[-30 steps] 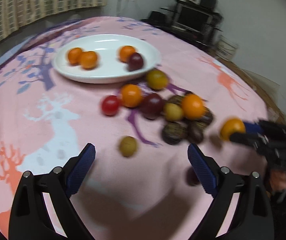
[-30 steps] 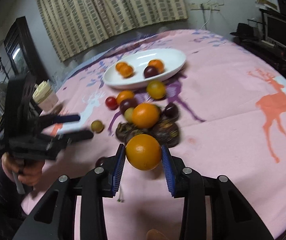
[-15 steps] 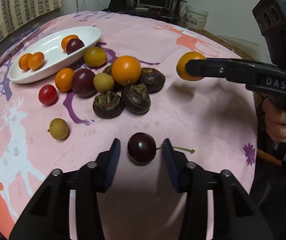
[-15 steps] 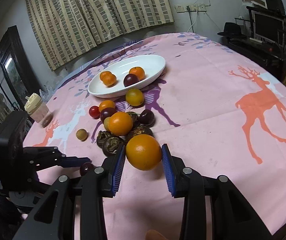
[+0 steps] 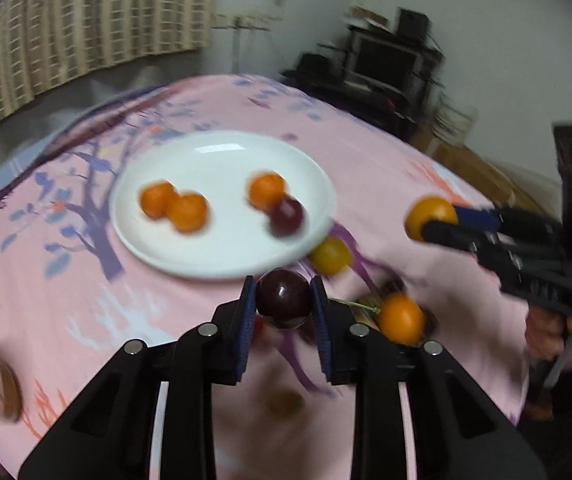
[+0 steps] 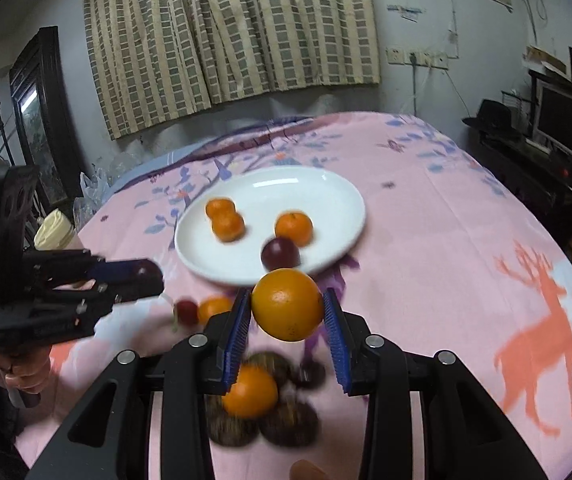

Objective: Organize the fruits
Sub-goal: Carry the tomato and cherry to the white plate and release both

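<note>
left gripper (image 5: 284,300) clamping dark plum (image 5: 283,298) | right gripper (image 6: 287,306) gripping orange (image 6: 287,305) | white plate (image 6: 337,200) lying just ahead, loose fruit pile (image 6: 260,400) sitting beneath

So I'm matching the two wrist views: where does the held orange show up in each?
Left wrist: the orange sits at right, in the right gripper.
Right wrist: the orange is at centre, between the blue pads.
Shared landmark: the white plate.
</note>
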Demonstrator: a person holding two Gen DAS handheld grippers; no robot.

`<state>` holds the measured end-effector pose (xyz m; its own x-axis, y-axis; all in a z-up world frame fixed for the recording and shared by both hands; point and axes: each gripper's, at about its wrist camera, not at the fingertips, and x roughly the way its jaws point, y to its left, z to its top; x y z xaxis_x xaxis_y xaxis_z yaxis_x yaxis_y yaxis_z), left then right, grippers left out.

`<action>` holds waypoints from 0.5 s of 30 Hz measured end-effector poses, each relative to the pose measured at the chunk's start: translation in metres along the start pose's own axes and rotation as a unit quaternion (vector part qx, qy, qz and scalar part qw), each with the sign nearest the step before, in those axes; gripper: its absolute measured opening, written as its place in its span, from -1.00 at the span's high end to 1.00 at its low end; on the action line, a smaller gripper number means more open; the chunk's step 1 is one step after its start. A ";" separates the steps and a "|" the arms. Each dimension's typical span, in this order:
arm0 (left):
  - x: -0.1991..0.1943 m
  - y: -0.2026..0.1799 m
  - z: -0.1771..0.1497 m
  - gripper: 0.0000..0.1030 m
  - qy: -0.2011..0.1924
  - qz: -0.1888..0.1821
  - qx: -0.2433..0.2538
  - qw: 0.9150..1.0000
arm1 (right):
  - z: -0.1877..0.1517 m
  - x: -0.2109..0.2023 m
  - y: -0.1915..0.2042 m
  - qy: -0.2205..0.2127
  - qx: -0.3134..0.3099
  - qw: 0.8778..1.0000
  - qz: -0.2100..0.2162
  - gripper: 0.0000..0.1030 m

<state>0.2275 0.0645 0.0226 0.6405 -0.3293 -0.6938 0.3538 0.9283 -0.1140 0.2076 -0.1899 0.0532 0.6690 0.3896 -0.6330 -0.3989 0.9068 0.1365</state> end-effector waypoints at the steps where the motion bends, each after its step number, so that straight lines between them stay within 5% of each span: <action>1: 0.005 0.008 0.011 0.48 -0.009 0.011 -0.010 1.000 | 0.012 0.012 0.001 -0.003 -0.004 1.000 0.001 0.28; 6: 0.046 0.044 0.060 0.48 -0.023 0.045 -0.050 0.998 | 0.058 0.075 0.002 0.009 -0.020 1.000 -0.008 0.28; 15: 0.123 0.069 0.088 0.38 0.035 0.081 -0.081 0.993 | 0.082 0.159 -0.017 0.053 -0.010 0.997 -0.048 0.14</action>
<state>0.3910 0.0728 -0.0083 0.6285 -0.1651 -0.7601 0.1310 0.9857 -0.1059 0.3725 -0.1299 0.0125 0.6354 0.2820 -0.7188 -0.3501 0.9349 0.0572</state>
